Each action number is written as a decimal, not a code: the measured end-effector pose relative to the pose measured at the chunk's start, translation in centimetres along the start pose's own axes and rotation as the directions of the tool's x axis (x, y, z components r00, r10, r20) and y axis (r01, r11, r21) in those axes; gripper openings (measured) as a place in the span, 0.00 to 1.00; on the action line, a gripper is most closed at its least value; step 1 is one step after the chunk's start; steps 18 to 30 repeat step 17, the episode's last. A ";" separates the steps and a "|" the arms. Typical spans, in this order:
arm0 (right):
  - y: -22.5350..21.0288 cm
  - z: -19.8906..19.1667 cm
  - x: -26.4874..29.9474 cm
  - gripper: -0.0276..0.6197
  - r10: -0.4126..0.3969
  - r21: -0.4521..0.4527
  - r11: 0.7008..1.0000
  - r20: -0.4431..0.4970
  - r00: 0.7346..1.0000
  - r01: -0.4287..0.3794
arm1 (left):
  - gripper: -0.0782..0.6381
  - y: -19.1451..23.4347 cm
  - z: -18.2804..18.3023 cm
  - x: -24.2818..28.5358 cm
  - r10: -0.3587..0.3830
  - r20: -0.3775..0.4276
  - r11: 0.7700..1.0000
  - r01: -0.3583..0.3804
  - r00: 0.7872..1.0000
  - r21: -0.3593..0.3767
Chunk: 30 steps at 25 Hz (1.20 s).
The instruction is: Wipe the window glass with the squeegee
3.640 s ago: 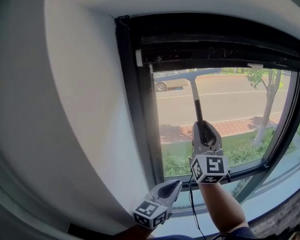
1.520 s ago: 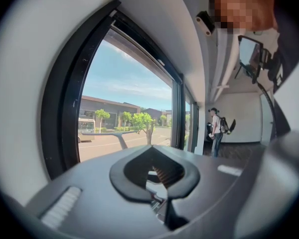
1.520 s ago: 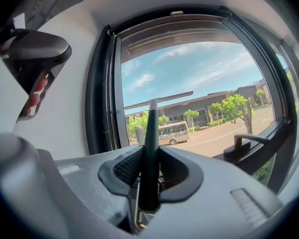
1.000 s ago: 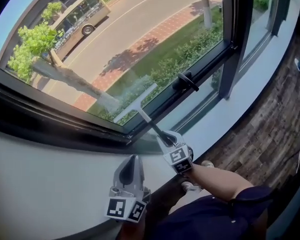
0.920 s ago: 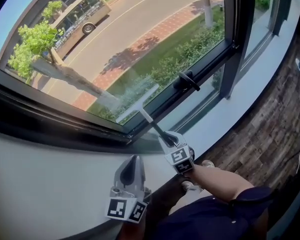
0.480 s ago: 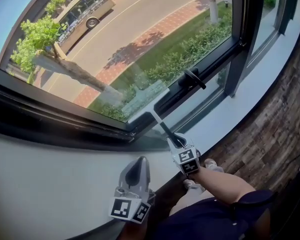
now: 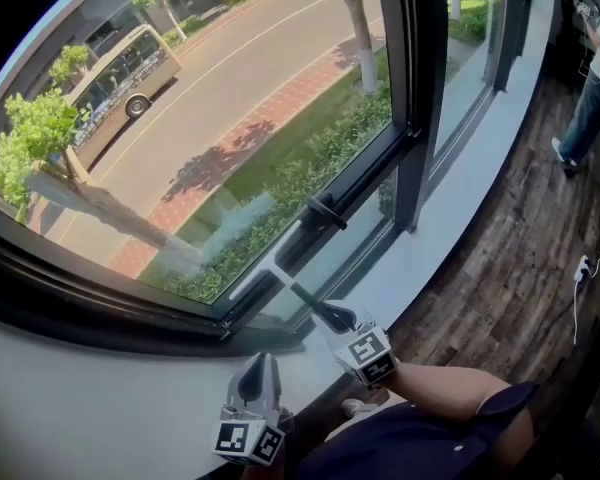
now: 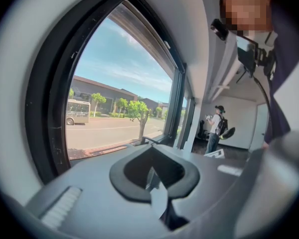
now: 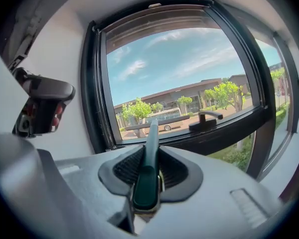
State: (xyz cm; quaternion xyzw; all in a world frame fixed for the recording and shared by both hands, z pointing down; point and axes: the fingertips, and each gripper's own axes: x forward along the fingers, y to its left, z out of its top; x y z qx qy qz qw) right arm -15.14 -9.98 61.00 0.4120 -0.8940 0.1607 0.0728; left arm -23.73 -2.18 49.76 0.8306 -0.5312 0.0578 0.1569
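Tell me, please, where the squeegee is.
Head view, lower centre: the dark-handled, pale-bladed squeegee lies along the bottom frame, below the black window handle, in the right claw.

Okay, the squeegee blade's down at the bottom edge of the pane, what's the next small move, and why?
Probably lift the squeegee off the glass and carry it up to start the neighbouring strip. Its blade lies against the lower frame, so no glass remains below it, and the right tool is shut firmly on the handle.
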 end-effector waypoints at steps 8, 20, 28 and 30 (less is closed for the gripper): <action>-6.7 0.3 -6.0 0.20 -0.016 -0.115 0.993 0.046 0.999 0.021 | 0.12 -0.8 -0.1 3.6 -0.057 0.043 0.998 0.059 0.997 -0.036; -13.1 0.9 -9.4 0.20 -0.167 -0.052 0.983 0.120 0.979 0.174 | 0.12 -2.3 -2.6 10.6 -0.224 -0.046 0.974 0.223 0.973 -0.028; -13.1 0.9 -9.4 0.20 -0.167 -0.052 0.983 0.120 0.979 0.174 | 0.12 -2.3 -2.6 10.6 -0.224 -0.046 0.974 0.223 0.973 -0.028; -13.1 0.9 -9.4 0.20 -0.167 -0.052 0.983 0.120 0.979 0.174 | 0.12 -2.3 -2.6 10.6 -0.224 -0.046 0.974 0.223 0.973 -0.028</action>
